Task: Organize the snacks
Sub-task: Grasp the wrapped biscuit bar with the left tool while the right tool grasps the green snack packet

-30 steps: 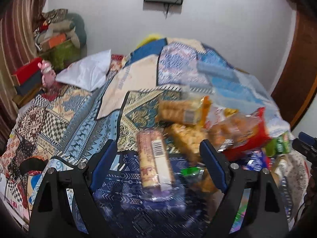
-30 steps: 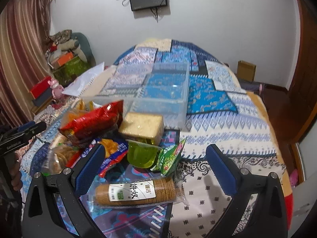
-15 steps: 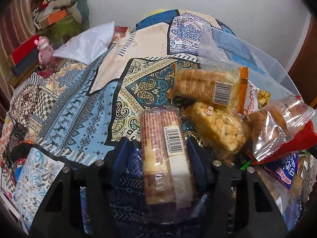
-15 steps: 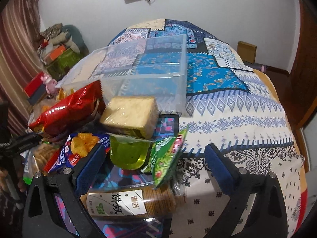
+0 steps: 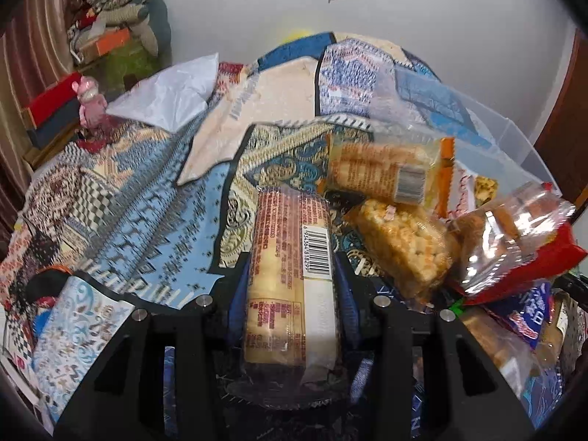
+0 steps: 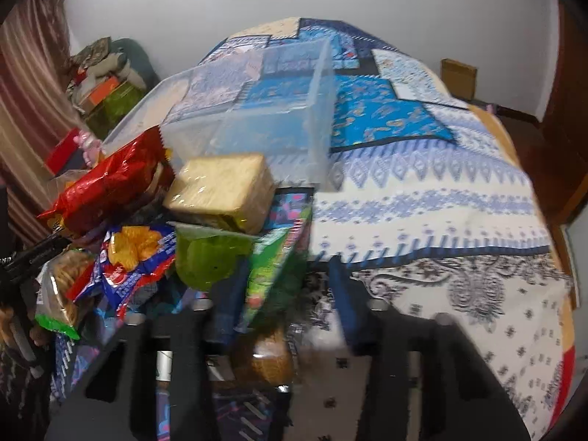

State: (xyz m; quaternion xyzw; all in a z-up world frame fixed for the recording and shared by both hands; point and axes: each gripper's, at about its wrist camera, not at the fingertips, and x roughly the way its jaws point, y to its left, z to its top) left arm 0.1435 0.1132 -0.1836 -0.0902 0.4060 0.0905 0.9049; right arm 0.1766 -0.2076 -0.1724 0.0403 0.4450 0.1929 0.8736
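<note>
My left gripper is shut on a long clear-wrapped biscuit pack with a barcode. Beyond it lie an orange-edged biscuit pack, a puffed-rice bar and a red snack bag. My right gripper has its jaws narrowed around a green snack packet, over a round cracker pack; motion blur hides the contact. Ahead sit a green jelly cup, a yellow cracker block, a red bag and a blue chip bag. A clear plastic bin stands behind the pile.
The snacks lie on a patterned bedspread. The clear bin also shows in the left wrist view. A white pillow, a pink toy and stacked clutter are at the far left. The other gripper shows at the left edge.
My left gripper closed on the biscuit pack and raised it slightly. My right gripper moved forward and its jaws narrowed around the green packet.
</note>
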